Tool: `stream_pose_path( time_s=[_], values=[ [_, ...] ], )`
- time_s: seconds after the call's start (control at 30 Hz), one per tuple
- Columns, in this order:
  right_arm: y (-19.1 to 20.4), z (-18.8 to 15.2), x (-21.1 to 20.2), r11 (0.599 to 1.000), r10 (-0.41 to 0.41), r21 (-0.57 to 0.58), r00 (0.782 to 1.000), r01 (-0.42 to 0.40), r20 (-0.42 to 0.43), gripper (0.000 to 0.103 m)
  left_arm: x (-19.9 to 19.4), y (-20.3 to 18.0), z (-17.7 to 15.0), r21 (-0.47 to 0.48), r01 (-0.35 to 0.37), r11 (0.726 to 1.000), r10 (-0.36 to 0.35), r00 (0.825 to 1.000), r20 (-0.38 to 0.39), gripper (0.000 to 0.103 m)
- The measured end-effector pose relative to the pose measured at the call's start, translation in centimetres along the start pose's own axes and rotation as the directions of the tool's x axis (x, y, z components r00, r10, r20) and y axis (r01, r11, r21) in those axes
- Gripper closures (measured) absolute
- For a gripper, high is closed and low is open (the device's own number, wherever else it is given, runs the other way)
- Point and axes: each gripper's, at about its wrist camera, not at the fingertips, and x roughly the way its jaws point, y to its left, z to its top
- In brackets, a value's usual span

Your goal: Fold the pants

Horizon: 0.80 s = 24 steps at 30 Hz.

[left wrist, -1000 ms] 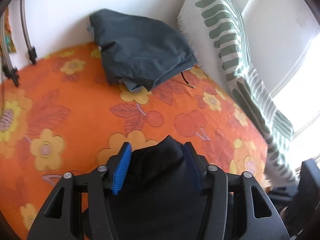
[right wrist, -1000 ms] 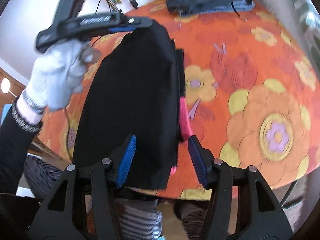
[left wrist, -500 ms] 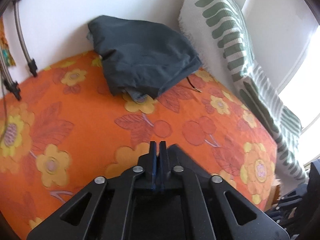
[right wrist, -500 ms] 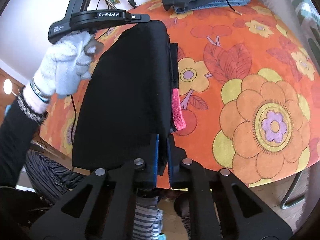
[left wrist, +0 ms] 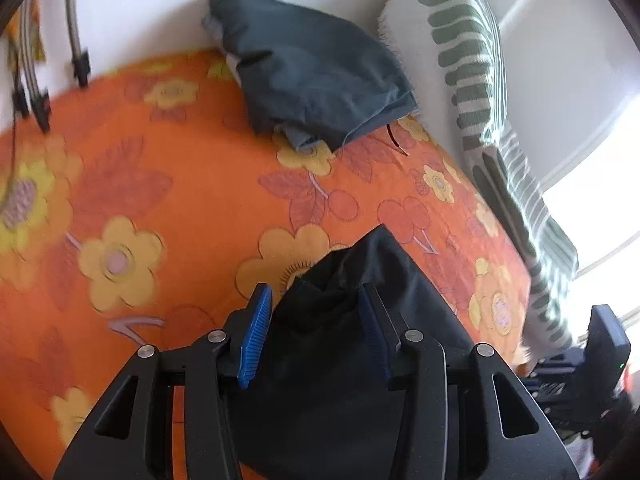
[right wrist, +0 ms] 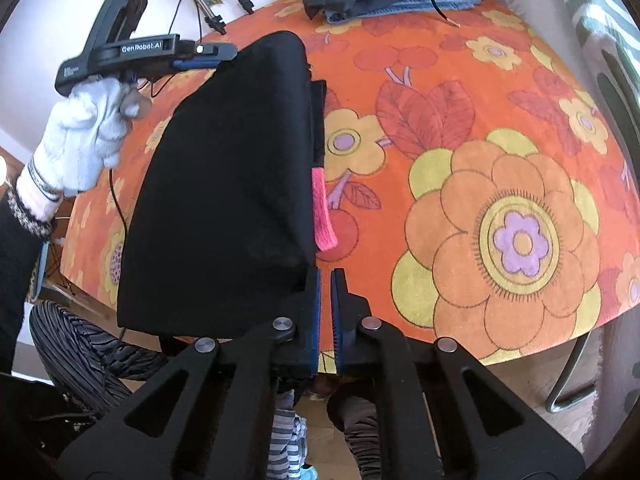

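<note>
Black pants (right wrist: 224, 184) with a pink tag (right wrist: 322, 208) stretch over the orange flowered tablecloth (right wrist: 480, 120), their near edge hanging past the table's front. My right gripper (right wrist: 325, 280) is shut at the pants' near right corner, with the cloth running in beside its left finger. At the far corner a gloved hand (right wrist: 84, 136) holds my left gripper (right wrist: 216, 56). In the left wrist view its jaws (left wrist: 312, 292) are opening. A bunched corner of the pants (left wrist: 340, 280) sits between the blue pads (left wrist: 256, 328), which do not press it.
A folded pile of dark clothes (left wrist: 316, 64) lies at the table's far side by the wall. A green-striped white cloth (left wrist: 472, 60) drapes along the right. Tripod legs (right wrist: 216, 0) stand at the far left, and a chair leg (right wrist: 568, 380) is below the table's right edge.
My right jaws went from open to shut at the pants' near corner. My left jaws closed on the far corner half a second ago and have now parted again.
</note>
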Motion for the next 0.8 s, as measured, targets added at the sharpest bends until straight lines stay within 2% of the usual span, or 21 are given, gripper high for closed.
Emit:
stream_pose_path(
  time_s=[0.03, 0.07, 0.1, 0.23, 0.33, 0.37, 0.4, 0.47, 0.57, 0.63, 0.7, 0.8],
  values=[
    [0.0, -0.1, 0.1, 1.0, 0.004, 0.006, 1.0, -0.004, -0.003, 0.098, 0.3, 0.2, -0.3, -0.015, 0.012, 1.0, -0.011, 1.0, 0.003, 0.074],
    [0.0, -0.1, 0.1, 1.0, 0.004, 0.008, 1.0, -0.004, -0.003, 0.098, 0.6, 0.3, -0.5, -0.021, 0.016, 1.0, -0.016, 1.0, 0.001, 0.092],
    [0.0, -0.1, 0.1, 1.0, 0.003, 0.008, 1.0, -0.003, -0.003, 0.098, 0.7, 0.2, -0.6, -0.019, 0.016, 1.0, -0.016, 1.0, 0.004, 0.094],
    [0.3, -0.1, 1.0, 1.0, -0.021, -0.009, 1.0, 0.021, -0.018, 0.099, 0.4, -1.0, -0.2, 0.042, -0.086, 0.995, 0.084, 0.995, 0.056, 0.096],
    [0.6, -0.1, 1.7, 0.999, -0.04, -0.018, 0.999, 0.039, -0.025, 0.1, 0.7, -1.1, 0.6, 0.069, -0.112, 0.991, 0.108, 0.993, 0.052, 0.096],
    [0.7, 0.0, 1.7, 0.999, -0.041, -0.02, 0.999, 0.041, -0.026, 0.1, 0.8, -1.0, 0.8, 0.069, -0.125, 0.99, 0.121, 0.991, 0.05, 0.094],
    [0.8, 0.1, 1.7, 0.999, -0.038, -0.018, 0.999, 0.037, -0.028, 0.1, 0.7, -1.0, 1.0, 0.073, -0.169, 0.983, 0.164, 0.984, 0.07, 0.092],
    [1.1, 0.0, 1.5, 0.998, -0.052, -0.028, 0.998, 0.052, -0.029, 0.1, 0.1, -1.0, 1.2, 0.076, -0.192, 0.978, 0.186, 0.979, 0.083, 0.089],
    [1.4, 0.1, -0.6, 0.997, -0.07, -0.031, 0.997, 0.071, 0.025, 0.1, -1.5, -0.7, 1.3, 0.077, -0.217, 0.973, 0.207, 0.971, 0.12, 0.088],
    [1.8, 0.6, -2.4, 0.996, -0.081, -0.034, 0.992, 0.084, 0.095, 0.1, -2.6, -0.5, 1.1, 0.07, -0.206, 0.976, 0.196, 0.972, 0.131, 0.088],
    [2.3, 1.2, -3.7, 0.998, -0.059, -0.028, 0.985, 0.064, 0.161, 0.098, -3.7, -1.0, 0.5, 0.081, -0.156, 0.984, 0.144, 0.981, 0.132, 0.088],
    [2.0, 2.4, -3.3, 1.0, 0.001, 0.002, 0.987, -0.001, 0.159, 0.078, -5.0, -3.0, -1.7, 0.141, -0.13, 0.981, 0.111, 0.985, 0.134, 0.088]
  ],
)
